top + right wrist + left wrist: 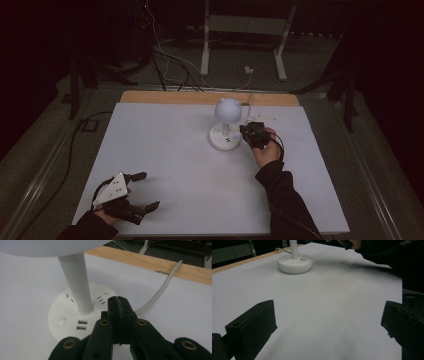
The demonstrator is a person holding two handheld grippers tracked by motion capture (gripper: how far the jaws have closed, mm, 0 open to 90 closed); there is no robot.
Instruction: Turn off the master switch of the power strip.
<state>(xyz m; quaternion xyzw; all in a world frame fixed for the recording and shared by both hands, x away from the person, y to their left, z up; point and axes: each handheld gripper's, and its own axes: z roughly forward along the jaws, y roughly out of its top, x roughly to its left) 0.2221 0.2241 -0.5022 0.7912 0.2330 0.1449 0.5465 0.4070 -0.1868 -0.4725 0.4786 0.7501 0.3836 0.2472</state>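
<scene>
Dark room all round, and from my remote seat I see a grey floor beyond the worktop (pixel 165 165), with loose cables (pixel 170 65) trailing across it and a white stand frame (pixel 240 45) at the back. A white sheet covers the worktop, leaving a strip of bare wood (pixel 150 96) along the far edge. The sheet is plain and matt.

My thing here is the white lamp (pixel 226 125): a round base, a slim upright stem and a ball-shaped head. It stands right of centre toward the far edge, and its white cord (pixel 160 292) runs off over the wooden strip. On the base (pixel 60 307) I can make out a round button, two USB ports and several socket slots; I can read no brand or lettering anywhere.

I hold the right gripper (pixel 250 132) just beside the base, on its right. Its fingers (pixel 117 307) are pressed together with nothing between them, the tips over the base rim; I cannot tell if they touch it.

I have the left gripper (pixel 142 190) at the near left corner, well apart from the lamp, fingers (pixel 254 322) spread wide and empty. Between it and the lamp lies open sheet, and the near and right edges are free too.
</scene>
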